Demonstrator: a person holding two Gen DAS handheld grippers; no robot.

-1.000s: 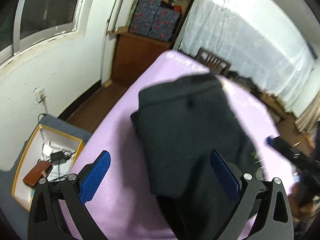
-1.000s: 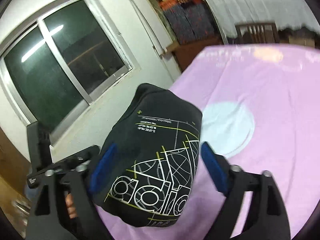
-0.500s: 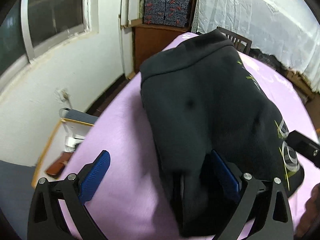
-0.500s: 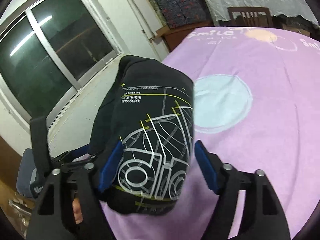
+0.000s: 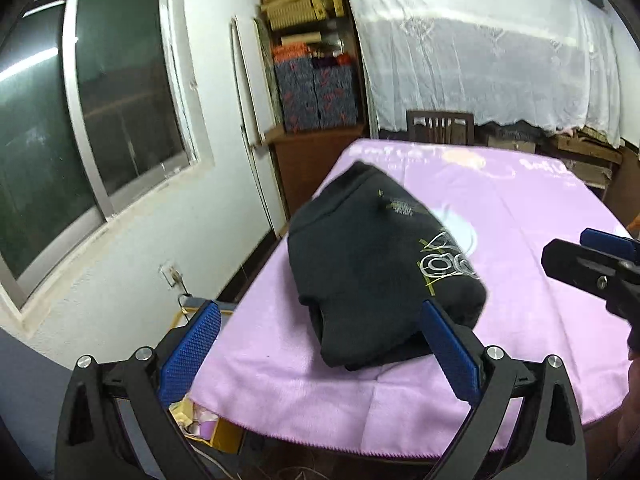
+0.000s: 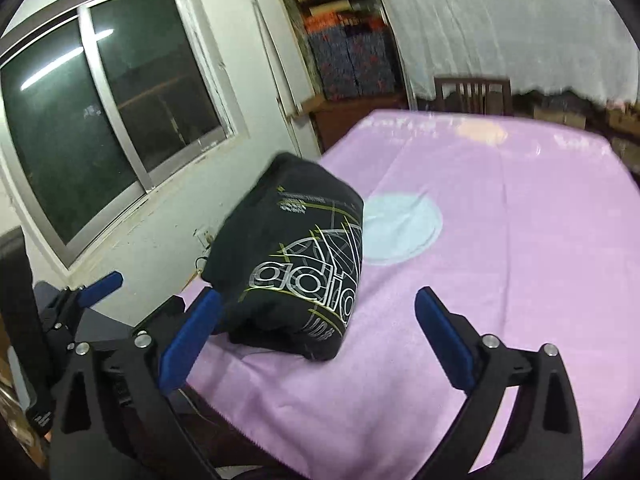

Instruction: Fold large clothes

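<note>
We hold both grippers back from a folded black sweatshirt (image 5: 376,264) that lies on the pink tablecloth (image 5: 540,208), near the table's left edge and close to its near corner. In the left wrist view the bundle fills the middle of the frame, and its long axis runs from lower right toward the upper left, away from us and toward the window wall.

Our left gripper (image 5: 320,356) is spread wide, nothing between its blue pads. The garment's near end sits just ahead of it, close beside the right-hand finger (image 5: 448,352); whether cloth and pad touch we cannot tell.

Our right gripper (image 6: 316,344) is likewise spread and empty. In its view the sweatshirt (image 6: 296,264) lies ahead and left of centre, its printed white and yellow logo turned up, its near end close by the left-hand finger (image 6: 188,344).

The left gripper looks the nearer of the two, and more squarely in line with the bundle. We judge the fold complete or nearly so. Any further tidying would mean reaching forward along that long axis, the right gripper swinging left to meet the logo side. The bundle sits close to the table's left edge, so a push that way could tip it off.
</note>
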